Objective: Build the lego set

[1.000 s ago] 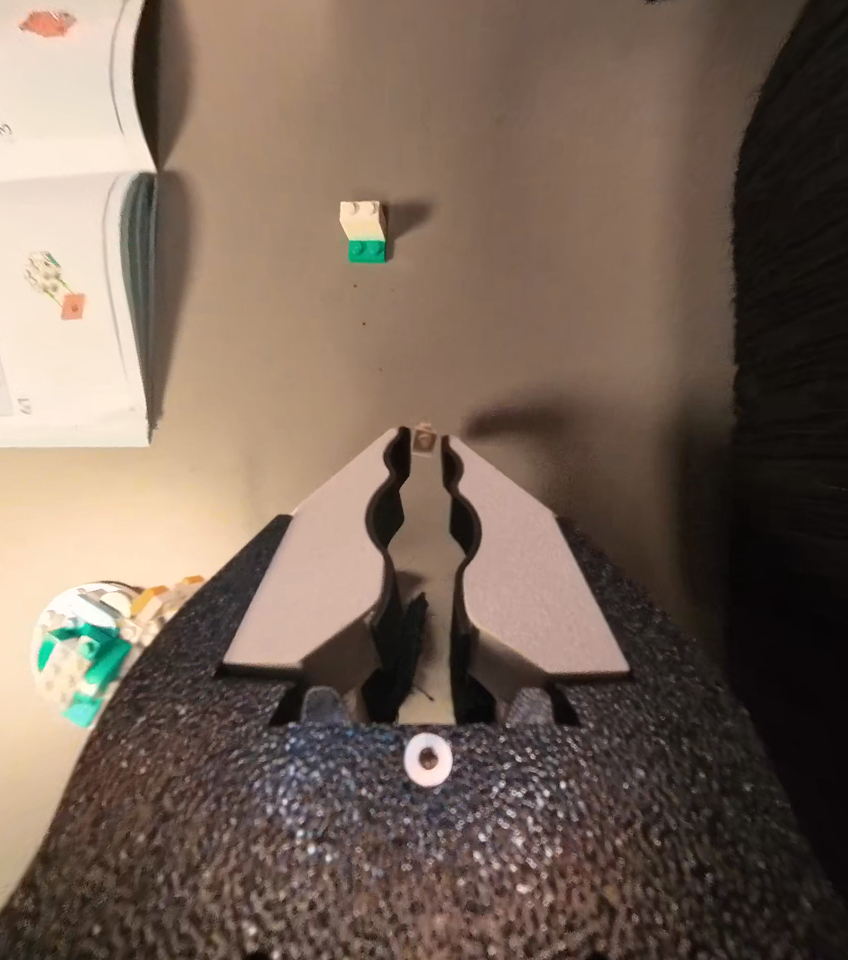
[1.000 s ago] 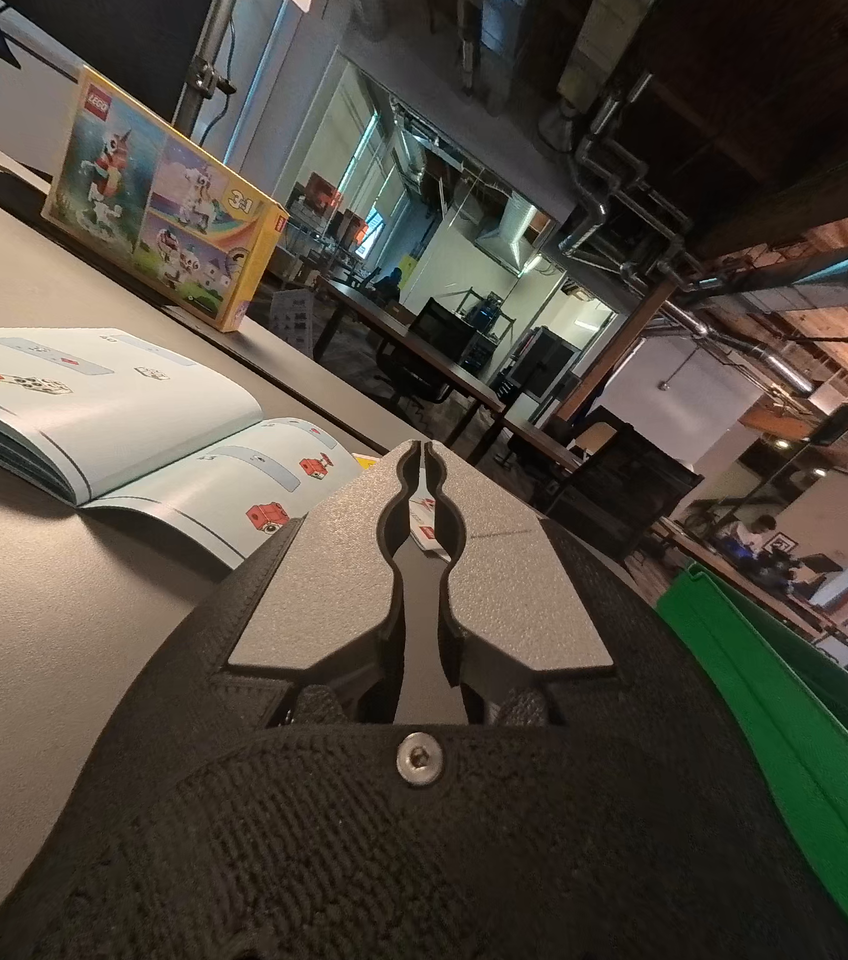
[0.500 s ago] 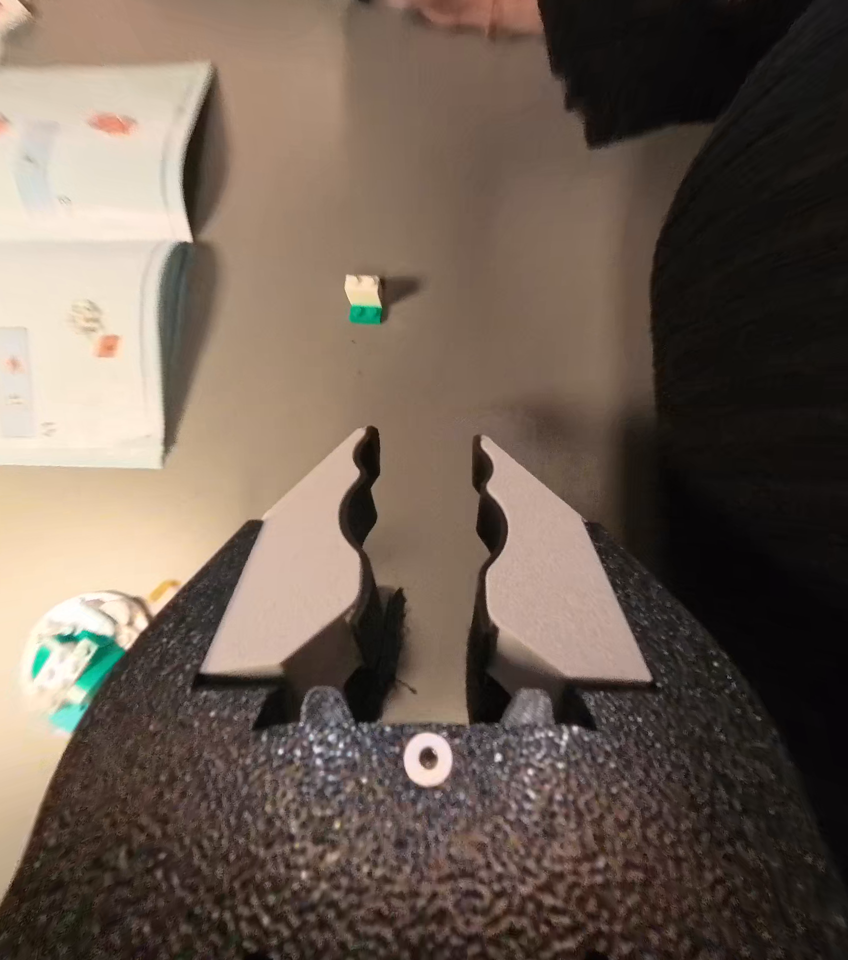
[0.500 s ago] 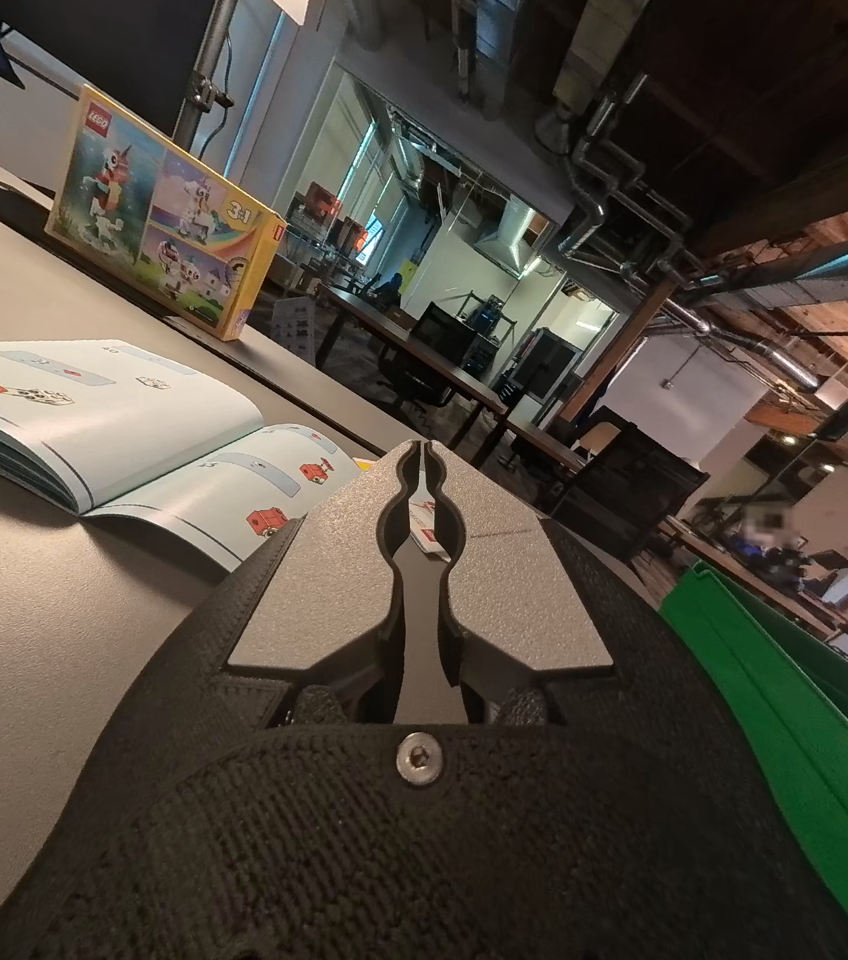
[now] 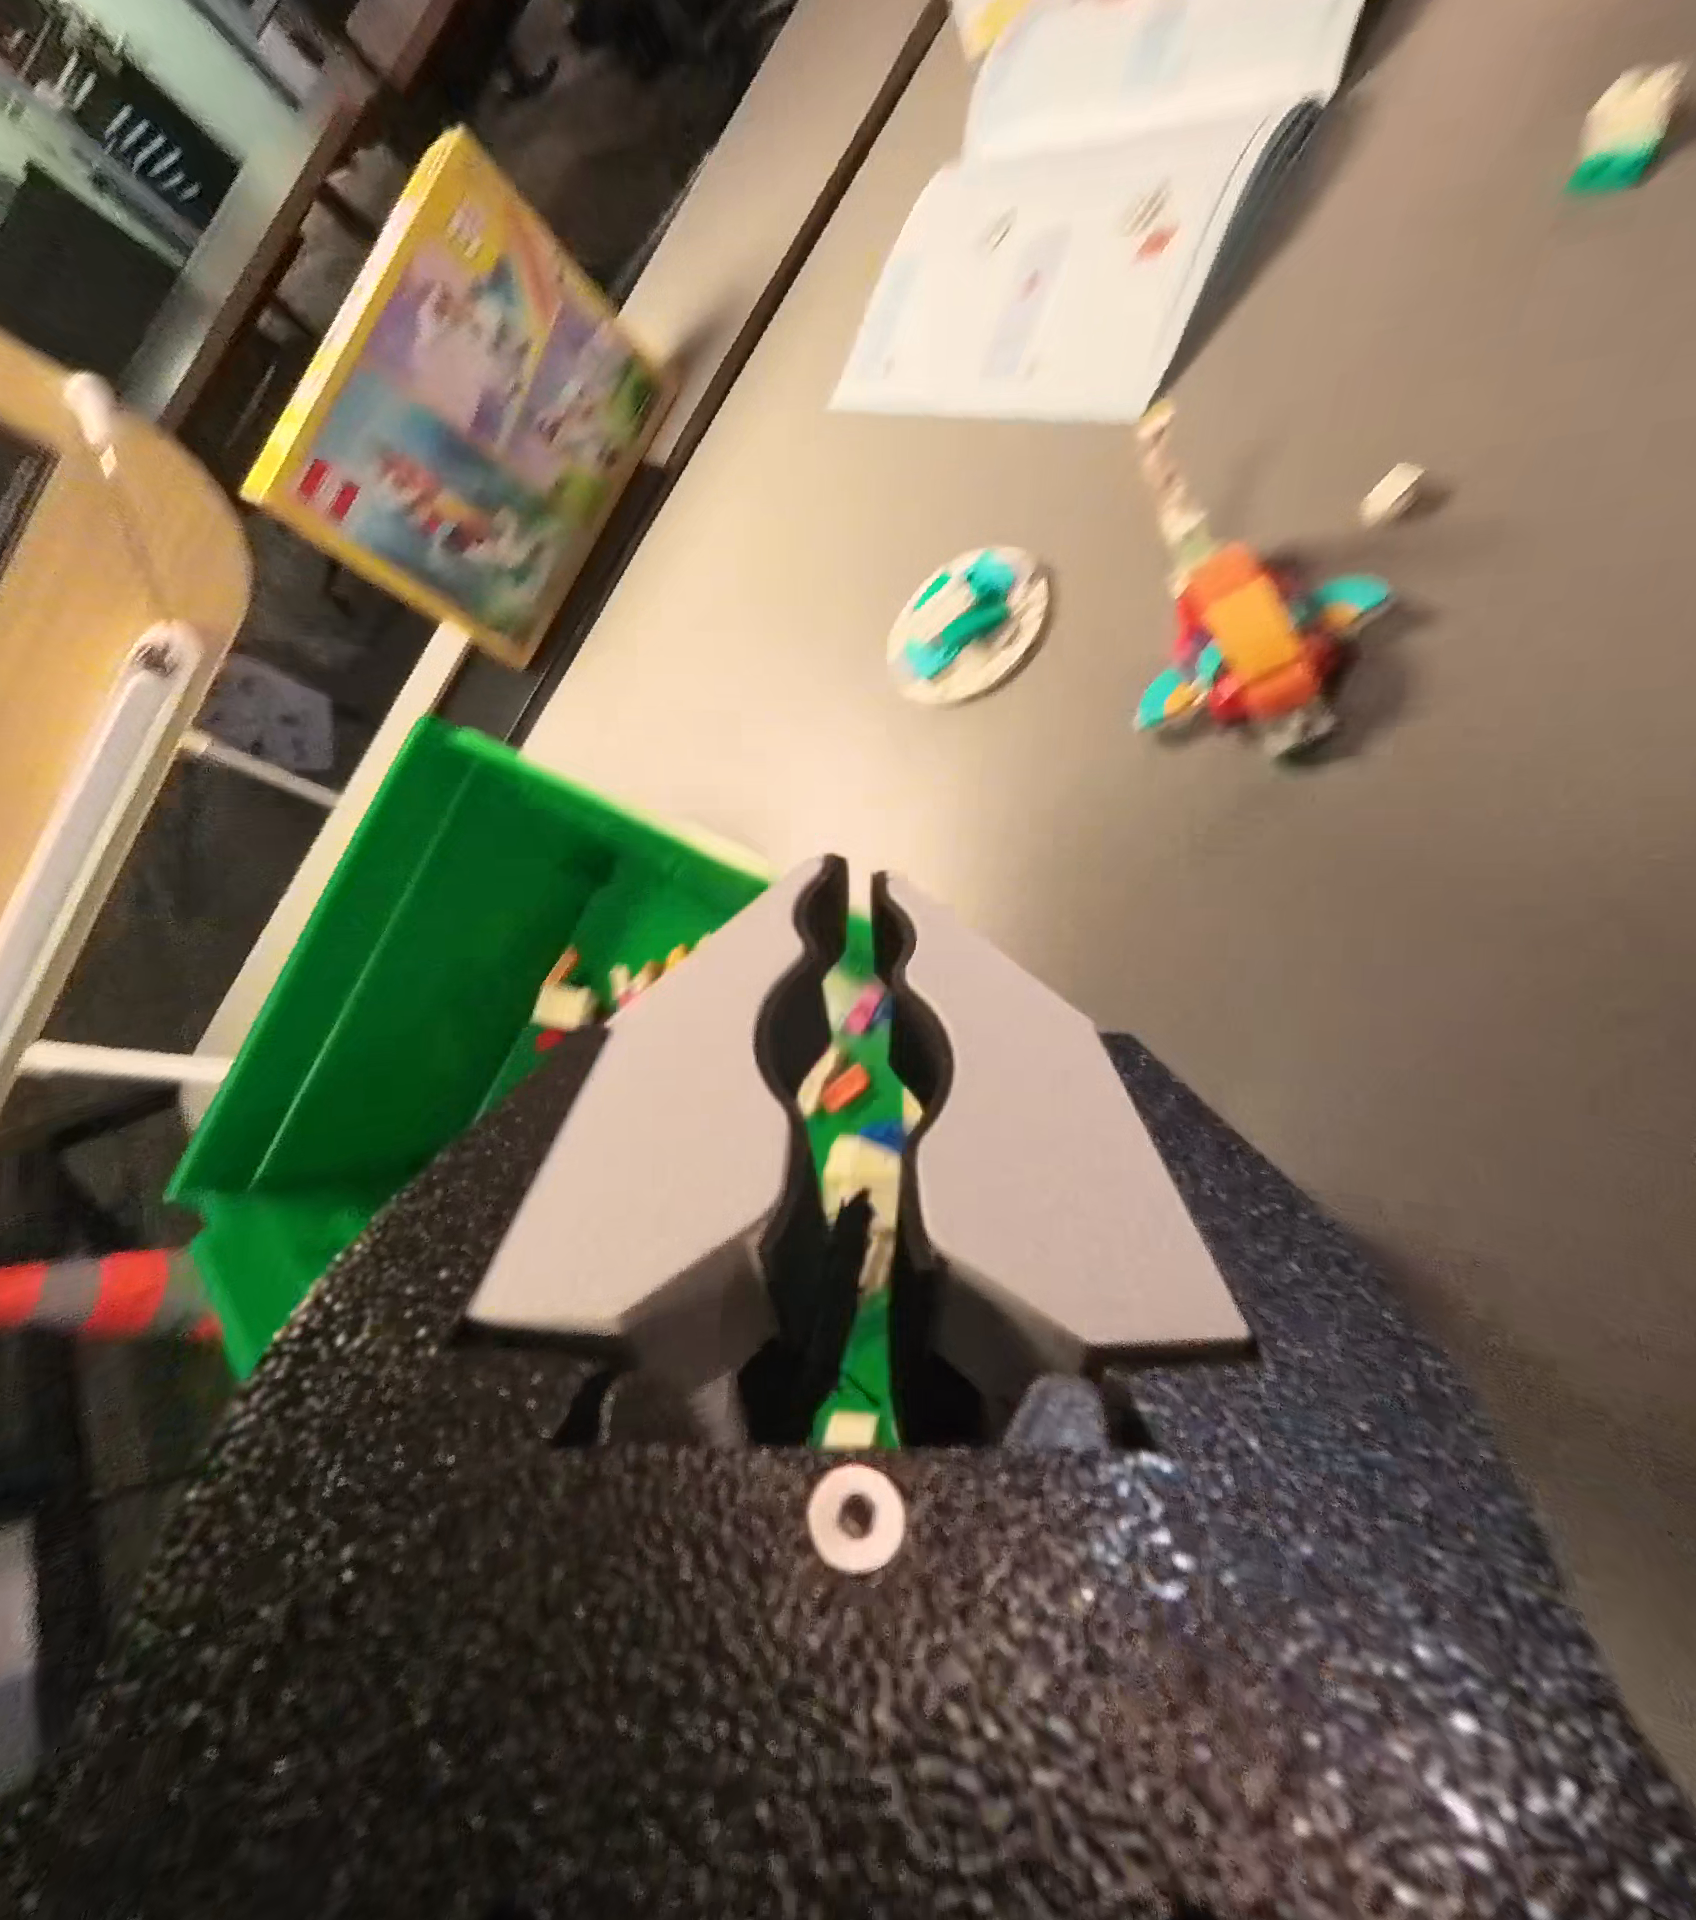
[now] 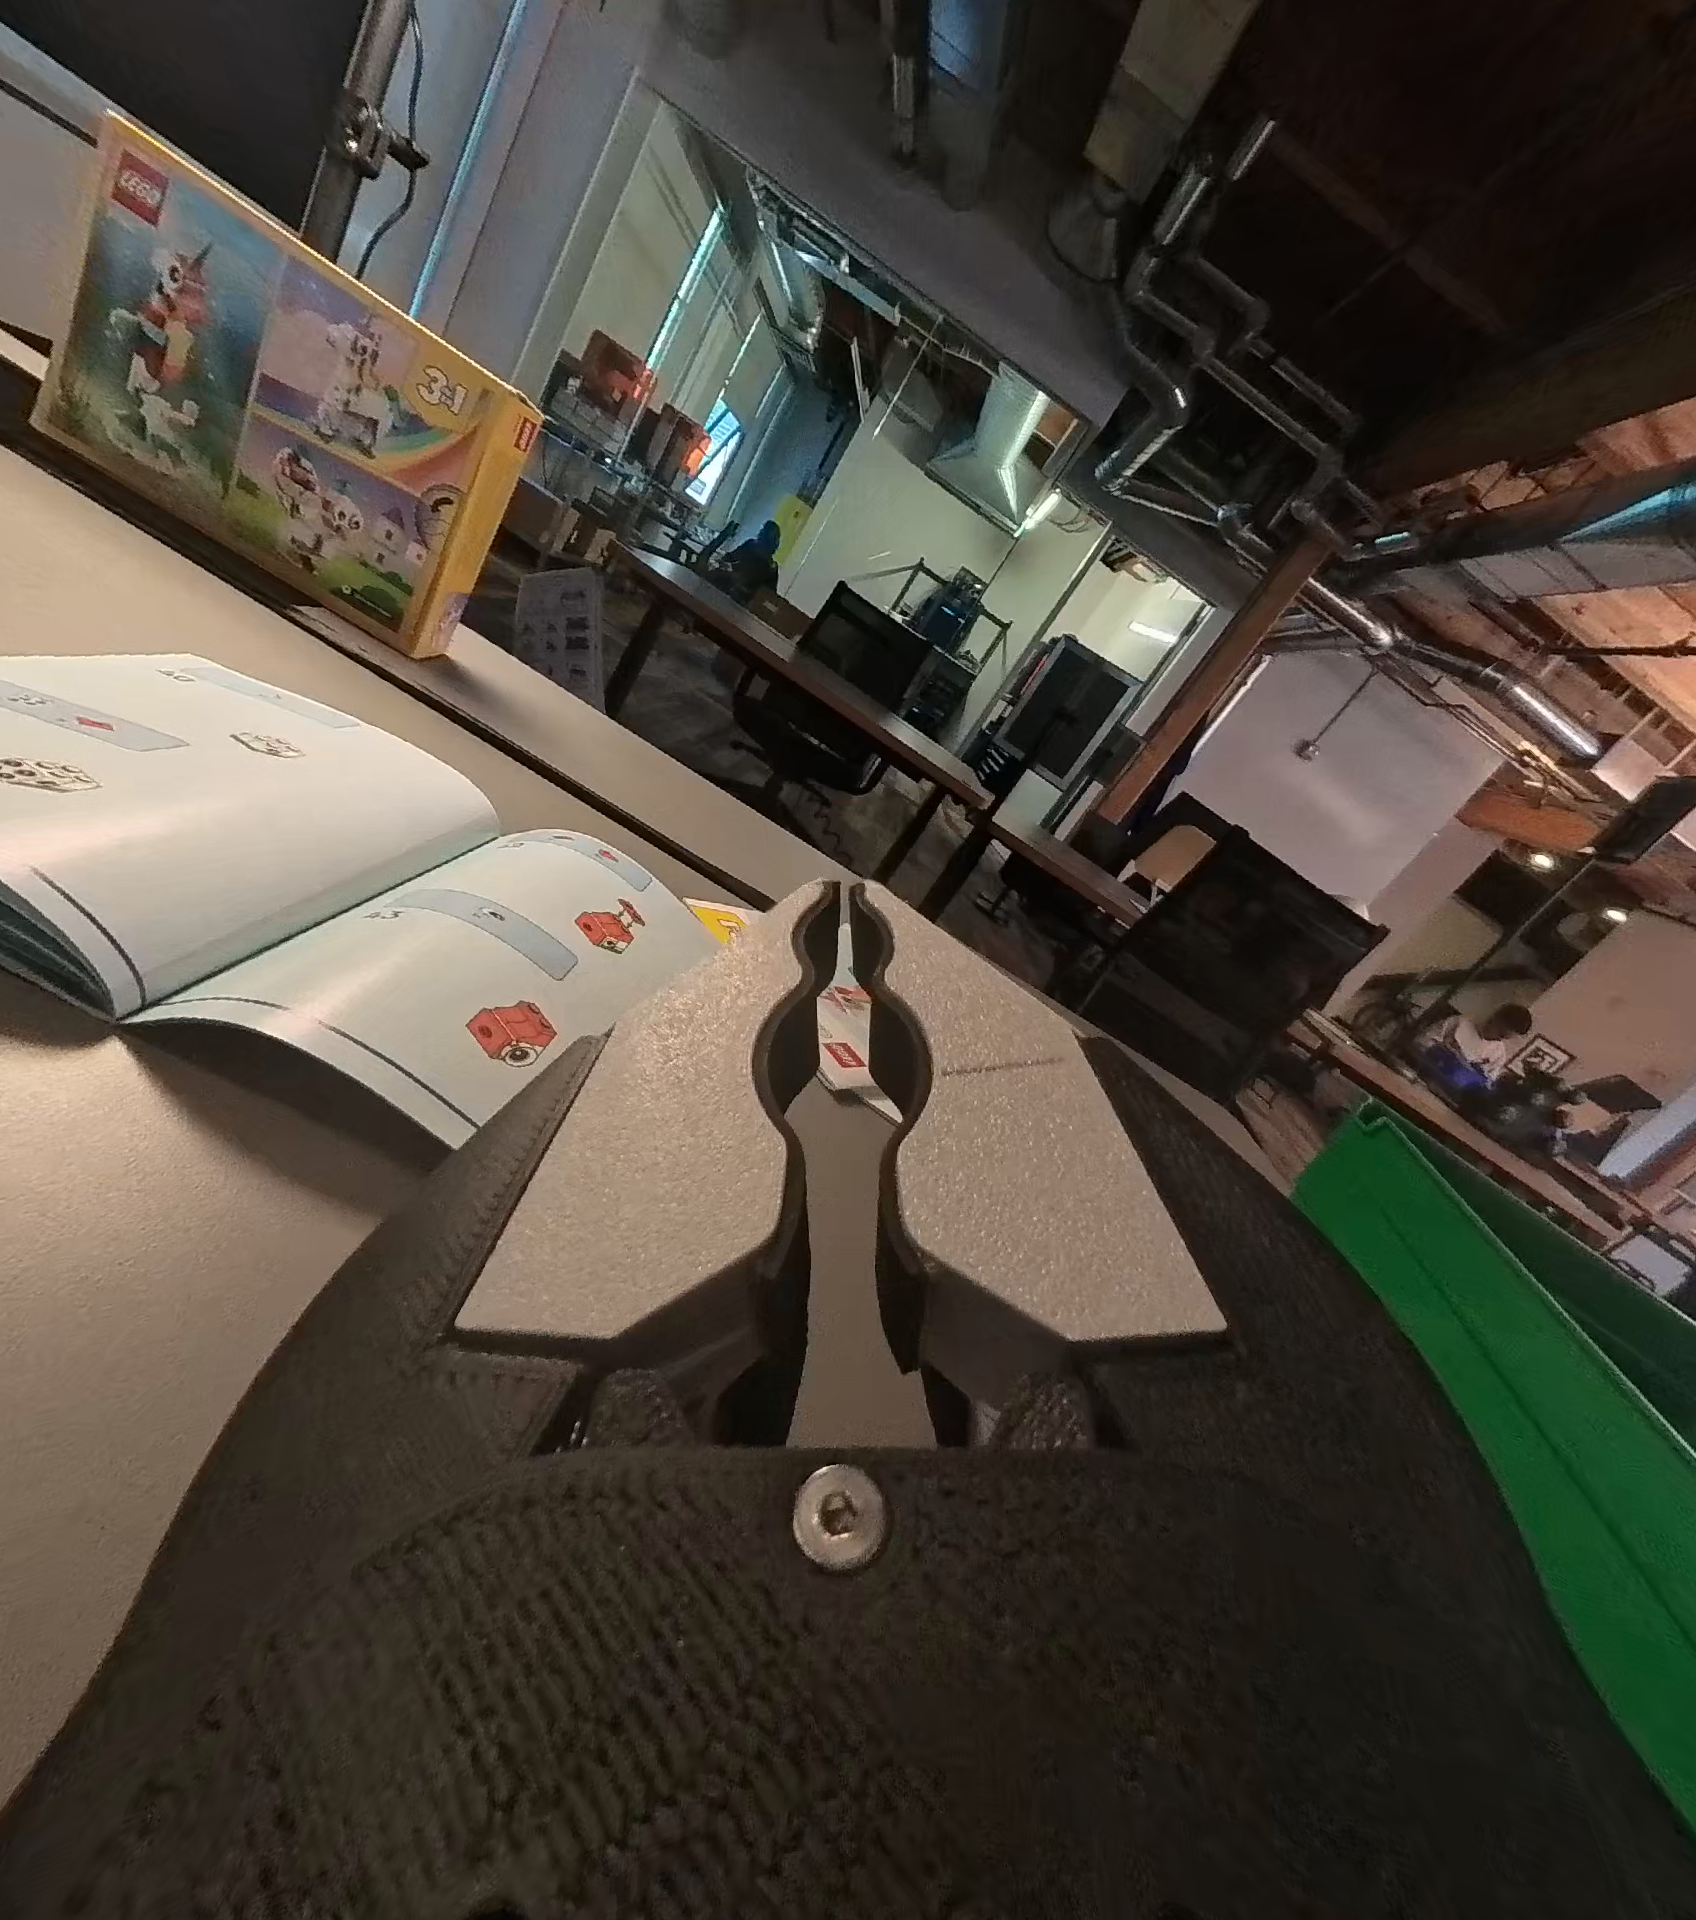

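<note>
In the blurred left wrist view, my left gripper (image 5: 856, 885) is shut and empty, held above the green bin (image 5: 376, 997) of loose bricks (image 5: 849, 1086). On the grey table (image 5: 1446, 1039) farther off lie an orange, red and teal assembly (image 5: 1249, 655), a round white plate with teal pieces (image 5: 969, 625), a small white piece (image 5: 1395, 504) and a white-on-green brick stack (image 5: 1621, 140). My right gripper (image 6: 844, 896) is shut and empty, low over the table (image 6: 96, 1299) next to the open instruction booklet (image 6: 200, 831).
The yellow set box (image 5: 470, 395) stands at the table's far edge; it also shows in the right wrist view (image 6: 283, 416). The booklet (image 5: 1114, 239) lies open near it. The green bin's wall (image 6: 1550, 1382) rises right of my right gripper. A wooden table (image 5: 23, 582) stands beyond. The left gripper's tips are roughly 45 cm from the right gripper's. My left tips are about 30 cm from the white-on-green brick stack (image 5: 1621, 140), my right tips only 20 cm.
My left gripper let go of a small piece, opened, then shut again and swung away from the white-green stack to over the green bin. The right gripper has barely moved.
</note>
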{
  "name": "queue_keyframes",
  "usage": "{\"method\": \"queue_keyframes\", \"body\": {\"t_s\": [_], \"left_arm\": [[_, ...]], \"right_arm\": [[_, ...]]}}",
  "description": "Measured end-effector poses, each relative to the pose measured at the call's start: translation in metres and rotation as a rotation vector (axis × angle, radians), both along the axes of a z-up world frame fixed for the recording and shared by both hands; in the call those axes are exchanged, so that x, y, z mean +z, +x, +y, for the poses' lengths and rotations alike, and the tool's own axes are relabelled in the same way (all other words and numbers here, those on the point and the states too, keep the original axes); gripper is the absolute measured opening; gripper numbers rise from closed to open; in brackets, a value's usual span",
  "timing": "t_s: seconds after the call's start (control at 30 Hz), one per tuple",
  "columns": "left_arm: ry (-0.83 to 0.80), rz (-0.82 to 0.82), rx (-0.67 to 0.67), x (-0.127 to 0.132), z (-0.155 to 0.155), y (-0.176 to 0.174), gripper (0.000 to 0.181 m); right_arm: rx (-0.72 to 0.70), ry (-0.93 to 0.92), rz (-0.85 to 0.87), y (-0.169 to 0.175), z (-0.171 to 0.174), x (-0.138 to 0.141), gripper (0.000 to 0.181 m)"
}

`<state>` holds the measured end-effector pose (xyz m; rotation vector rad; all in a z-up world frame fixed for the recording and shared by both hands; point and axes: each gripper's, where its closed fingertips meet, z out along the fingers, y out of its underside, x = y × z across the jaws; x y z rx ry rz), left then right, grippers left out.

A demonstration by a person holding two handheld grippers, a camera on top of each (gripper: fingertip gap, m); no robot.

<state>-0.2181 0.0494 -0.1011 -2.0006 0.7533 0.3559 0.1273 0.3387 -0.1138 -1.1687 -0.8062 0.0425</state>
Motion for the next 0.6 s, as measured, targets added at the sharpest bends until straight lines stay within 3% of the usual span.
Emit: {"method": "queue_keyframes", "body": {"t_s": [0.2,0.4,0.6], "left_arm": [[-0.051,0.066,0.037,0.002,-0.019,-0.054,0.002],[-0.074,-0.017,-0.057,0.003,-0.018,-0.065,0.002],[-0.162,0.071,-0.047,-0.02,-0.016,-0.086,0.003]], "right_arm": [[-0.041,0.002,-0.025,0.003,0.004,-0.002,0.0],[-0.081,0.002,-0.045,0.006,0.007,-0.004,0.0],[-0.11,0.003,-0.075,0.006,0.01,-0.007,0.0]]}}
